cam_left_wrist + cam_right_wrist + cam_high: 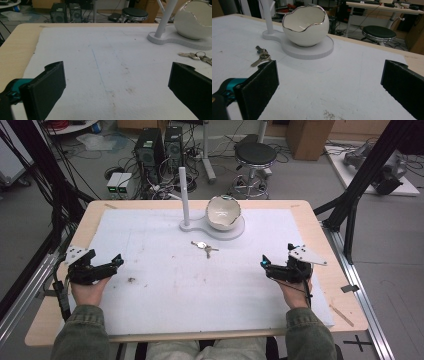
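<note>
No brand, label or writing legible anywhere.

Taking the egg-shaped bowl [223, 212] as landmark: white, with a jagged silver-edged rim, seated on the round end of a flat white stand [235, 232] at the far middle of the white mat [175, 285]. Just to its left, on the same stand, a thin white post [184, 195], upright. Just in front of the stand and apart from it, a bunch of keys [204, 247] lying flat on the mat. Well nearer than the bowl and far to its left, the left gripper [118, 260], held in a hand [89, 290], jaws apart and holding nothing. Well nearer and to the bowl's right, the right gripper [263, 263], likewise held in a hand [294, 290], jaws wide apart and holding nothing.

From the right gripper view, a look into the bowl's pale hollow and at its shiny rim [305, 14]. From the left gripper view, a faint blue line [98, 71] along the mat and brown specks [129, 90]. From the high view, a dark smudge [132, 280] on the mat, and beyond the table a black stool [255, 155] and two computer towers [160, 147].
</note>
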Available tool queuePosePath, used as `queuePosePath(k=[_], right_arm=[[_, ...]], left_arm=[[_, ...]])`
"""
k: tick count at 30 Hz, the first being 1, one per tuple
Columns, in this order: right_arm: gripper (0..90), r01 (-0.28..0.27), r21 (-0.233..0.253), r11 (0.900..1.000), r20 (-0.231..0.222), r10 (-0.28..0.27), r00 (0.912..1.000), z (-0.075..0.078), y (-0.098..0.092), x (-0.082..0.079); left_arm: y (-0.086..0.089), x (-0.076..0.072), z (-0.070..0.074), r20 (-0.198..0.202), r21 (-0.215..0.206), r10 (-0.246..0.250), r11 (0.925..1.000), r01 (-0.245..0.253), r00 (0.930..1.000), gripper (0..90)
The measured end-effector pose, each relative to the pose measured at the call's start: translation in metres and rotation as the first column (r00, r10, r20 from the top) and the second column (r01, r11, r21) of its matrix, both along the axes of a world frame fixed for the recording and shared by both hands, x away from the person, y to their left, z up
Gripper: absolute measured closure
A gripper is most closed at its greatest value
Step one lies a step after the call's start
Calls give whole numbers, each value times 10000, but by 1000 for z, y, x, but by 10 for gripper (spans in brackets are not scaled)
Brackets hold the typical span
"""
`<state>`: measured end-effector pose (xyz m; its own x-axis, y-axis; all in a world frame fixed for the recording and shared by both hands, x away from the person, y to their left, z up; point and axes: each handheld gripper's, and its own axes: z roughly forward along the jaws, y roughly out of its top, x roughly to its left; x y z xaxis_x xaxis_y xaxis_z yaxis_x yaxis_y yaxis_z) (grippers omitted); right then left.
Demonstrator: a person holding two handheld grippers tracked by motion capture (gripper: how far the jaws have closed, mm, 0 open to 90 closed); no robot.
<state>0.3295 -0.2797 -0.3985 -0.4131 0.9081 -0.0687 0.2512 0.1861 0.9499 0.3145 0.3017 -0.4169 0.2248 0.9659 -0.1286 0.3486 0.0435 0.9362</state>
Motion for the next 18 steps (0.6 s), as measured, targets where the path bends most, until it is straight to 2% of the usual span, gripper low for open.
queuePosePath(k=[18], right_arm=[[5, -14, -6, 10000, -28, 14, 10000, -1, 0, 1]], left_arm=[[0, 1, 0, -14, -36, -7, 10000, 7, 10000, 17]])
